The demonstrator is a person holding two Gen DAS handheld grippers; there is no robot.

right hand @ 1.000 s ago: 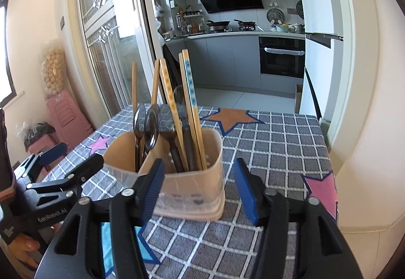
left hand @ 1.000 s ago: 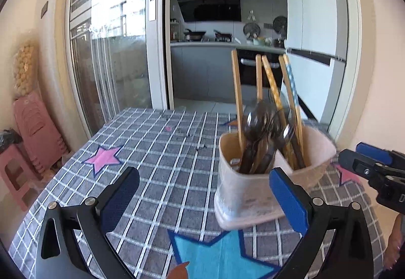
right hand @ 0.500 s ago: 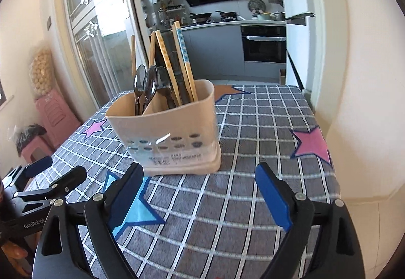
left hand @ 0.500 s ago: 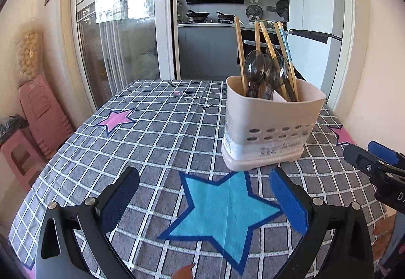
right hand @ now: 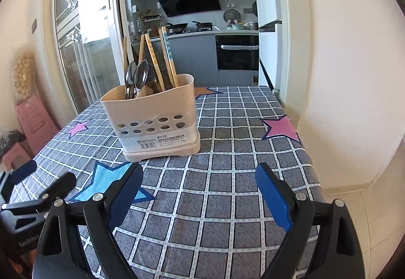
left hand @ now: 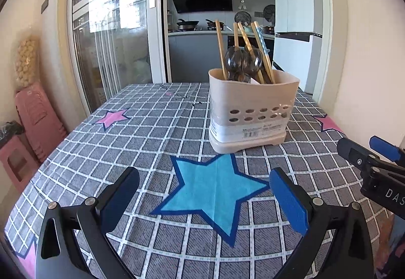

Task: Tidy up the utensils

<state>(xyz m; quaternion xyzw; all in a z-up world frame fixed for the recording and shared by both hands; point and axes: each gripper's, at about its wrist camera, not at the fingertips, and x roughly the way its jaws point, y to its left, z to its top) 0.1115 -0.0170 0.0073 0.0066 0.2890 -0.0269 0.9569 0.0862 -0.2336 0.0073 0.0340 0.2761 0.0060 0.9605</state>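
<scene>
A beige plastic utensil holder (left hand: 251,112) stands upright on the grey checked tablecloth (left hand: 141,152); it also shows in the right wrist view (right hand: 157,119). It holds several wooden chopsticks (left hand: 262,51) and dark metal spoons (left hand: 236,61). My left gripper (left hand: 210,200) is open and empty, well in front of the holder over a blue star. My right gripper (right hand: 202,198) is open and empty, in front and to the right of the holder. Each gripper shows at the edge of the other's view.
The table's right edge (right hand: 311,167) drops to a tiled floor beside a white wall. Pink plastic stools (left hand: 33,122) stand left of the table. Glass sliding doors and a kitchen lie behind the table.
Both grippers have pulled back from the holder and away from it; the right gripper's jaws have spread wider. The holder now stands free on the cloth, farther from both cameras.
</scene>
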